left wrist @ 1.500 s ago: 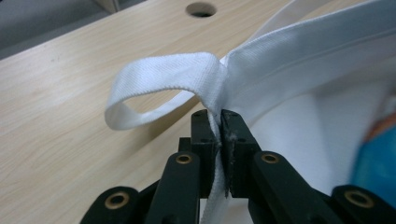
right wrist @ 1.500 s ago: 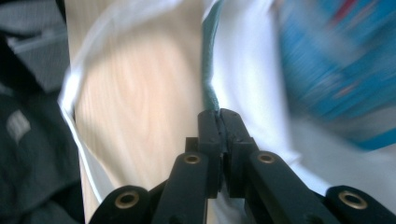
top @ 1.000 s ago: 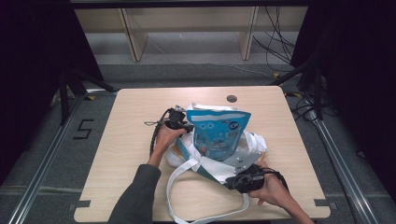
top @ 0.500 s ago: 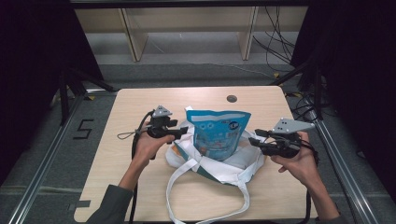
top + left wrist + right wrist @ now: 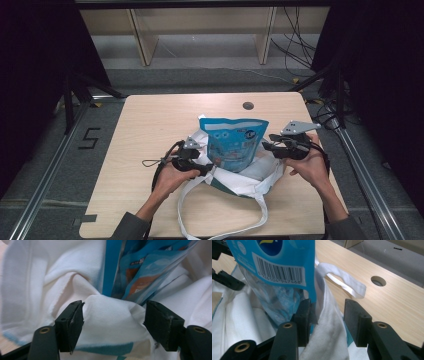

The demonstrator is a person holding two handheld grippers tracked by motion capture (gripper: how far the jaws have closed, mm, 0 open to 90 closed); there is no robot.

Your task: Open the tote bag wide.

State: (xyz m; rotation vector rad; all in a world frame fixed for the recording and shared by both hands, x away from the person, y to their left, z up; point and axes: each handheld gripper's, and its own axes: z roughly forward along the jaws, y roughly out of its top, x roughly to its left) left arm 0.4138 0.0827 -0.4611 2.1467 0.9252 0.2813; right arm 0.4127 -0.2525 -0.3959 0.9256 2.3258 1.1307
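Your left gripper (image 5: pixel 204 169) drops toward you (jaws just opening around white bag (image 5: pixel 250 181) cloth); your right gripper (image 5: pixel 267 145) edges closer to the blue pouch (image 5: pixel 235 142).

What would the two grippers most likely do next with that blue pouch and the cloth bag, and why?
Probably close both grippers on the bag's rim and lift it around the pouch. The blue pouch stands half out of the white cloth bag, and the left gripper and right gripper each straddle rim cloth with jaws open.

Upright blue pouch (image 5: pixel 234 145) blocks table's (image 5: pixel 150 120) middle, white tote bag (image 5: pixel 245 180) sprawls beneath, bare wood behind and left
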